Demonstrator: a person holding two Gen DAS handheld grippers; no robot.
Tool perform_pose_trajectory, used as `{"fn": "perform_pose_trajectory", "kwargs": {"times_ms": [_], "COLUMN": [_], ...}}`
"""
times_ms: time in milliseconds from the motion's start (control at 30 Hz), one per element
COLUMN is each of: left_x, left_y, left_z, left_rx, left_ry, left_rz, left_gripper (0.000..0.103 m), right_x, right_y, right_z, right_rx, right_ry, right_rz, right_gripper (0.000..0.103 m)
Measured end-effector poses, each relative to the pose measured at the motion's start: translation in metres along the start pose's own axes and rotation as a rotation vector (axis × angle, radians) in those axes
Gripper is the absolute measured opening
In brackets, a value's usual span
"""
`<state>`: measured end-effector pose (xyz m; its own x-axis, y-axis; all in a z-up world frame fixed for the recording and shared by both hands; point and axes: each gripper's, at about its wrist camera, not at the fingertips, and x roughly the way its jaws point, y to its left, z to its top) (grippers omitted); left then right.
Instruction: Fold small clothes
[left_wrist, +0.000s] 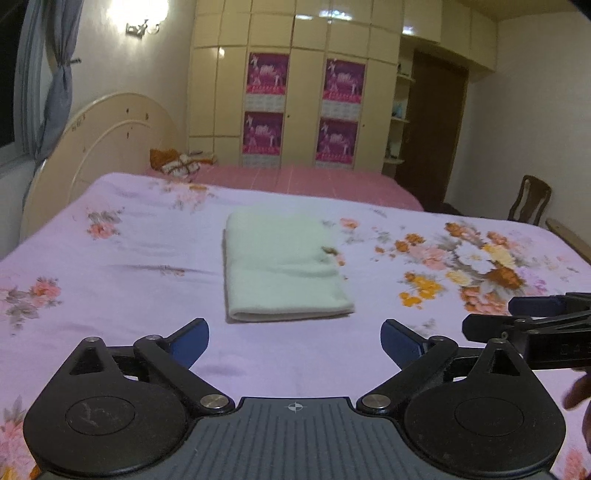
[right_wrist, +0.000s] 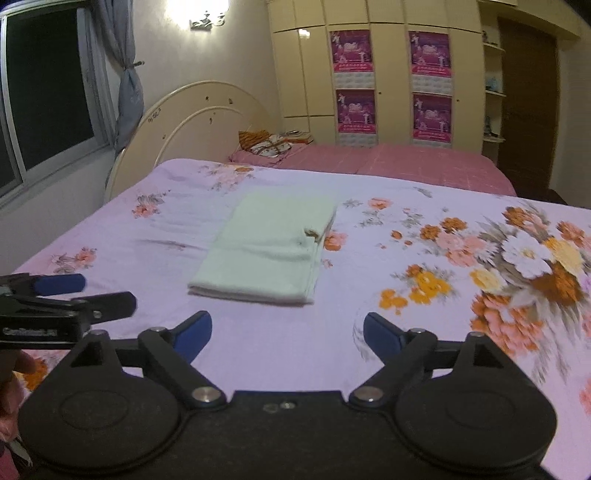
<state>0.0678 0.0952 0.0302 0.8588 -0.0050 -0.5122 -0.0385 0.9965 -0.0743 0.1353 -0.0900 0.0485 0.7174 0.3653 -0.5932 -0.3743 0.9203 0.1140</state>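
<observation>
A pale green cloth (left_wrist: 282, 267) lies folded into a neat rectangle on the floral lilac bedsheet (left_wrist: 110, 280). It also shows in the right wrist view (right_wrist: 269, 245), with a small brown tag at its right edge. My left gripper (left_wrist: 294, 341) is open and empty, held just short of the cloth's near edge. My right gripper (right_wrist: 287, 334) is open and empty, near the cloth's near right corner. Each gripper shows at the edge of the other's view: the right one (left_wrist: 524, 314), the left one (right_wrist: 74, 291).
A cream headboard (left_wrist: 99, 147) stands at the left. A pink bed (left_wrist: 295, 181) with a bundle of patterned cloth (left_wrist: 177, 162) lies behind. Wardrobes with magenta posters (left_wrist: 301, 107) line the back wall. A wooden chair (left_wrist: 530, 199) stands at the right.
</observation>
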Motion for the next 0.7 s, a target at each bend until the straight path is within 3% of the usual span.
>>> {"fn": "perform_pose_trajectory", "kwargs": {"times_ms": [367, 700], "left_x": [-0.084, -0.095], "left_y": [-0.016, -0.022], "left_z": [-0.031, -0.033], "left_rx": [0.045, 0.046], "left_ry": [-0.069, -0.081], "left_rz": [-0.022, -0.008], "left_gripper": [0.103, 0.103], "right_x": [-0.081, -0.095], "right_y": [0.018, 0.035], "right_z": [-0.033, -0.04], "right_rx": [0.017, -0.023], "right_ry": [-0.12, -0.153], "right_rz": [-0.084, -0.106], "right_gripper": [0.096, 0.097]}}
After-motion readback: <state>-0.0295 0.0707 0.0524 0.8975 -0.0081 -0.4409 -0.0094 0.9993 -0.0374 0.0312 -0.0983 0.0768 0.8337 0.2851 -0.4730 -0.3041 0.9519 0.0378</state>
